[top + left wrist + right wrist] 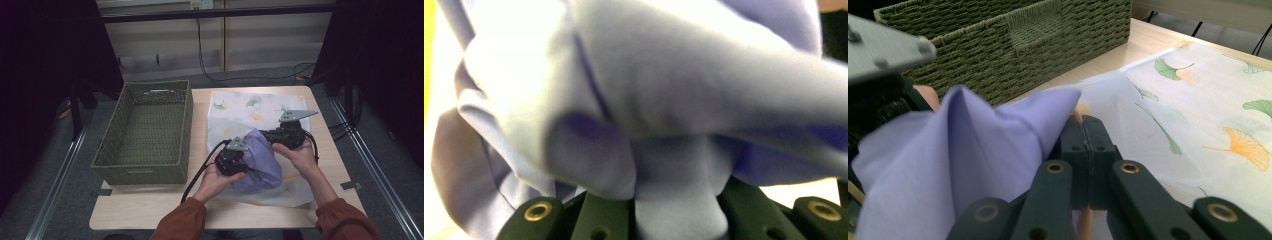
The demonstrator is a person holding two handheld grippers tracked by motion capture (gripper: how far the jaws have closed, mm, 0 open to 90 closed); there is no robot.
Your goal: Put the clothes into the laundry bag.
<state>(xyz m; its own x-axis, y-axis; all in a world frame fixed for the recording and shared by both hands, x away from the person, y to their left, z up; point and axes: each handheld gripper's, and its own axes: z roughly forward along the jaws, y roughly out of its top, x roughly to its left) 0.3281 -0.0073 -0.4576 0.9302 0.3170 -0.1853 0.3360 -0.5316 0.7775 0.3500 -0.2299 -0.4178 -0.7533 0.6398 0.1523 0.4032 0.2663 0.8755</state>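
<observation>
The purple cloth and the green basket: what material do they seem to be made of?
The purple cloth looks like thin, soft woven fabric with a matte finish: it bunches into smooth, rounded folds. The green basket seems woven from twisted cord or paper rope, perhaps dyed fibre: its walls show tight, rough plaited rows, and a handle slot is woven in.

Lilac cloth [260, 160]; white sheet [240, 107], green-orange leaf print; olive woven basket [145, 170]; black grippers.

Soft, matt lilac cloth [260, 160] lies bunched on a thin, sheer leaf-printed fabric [240, 107]; left, a rough woven basket [145, 167]; pale smooth wooden table [150, 210].
</observation>
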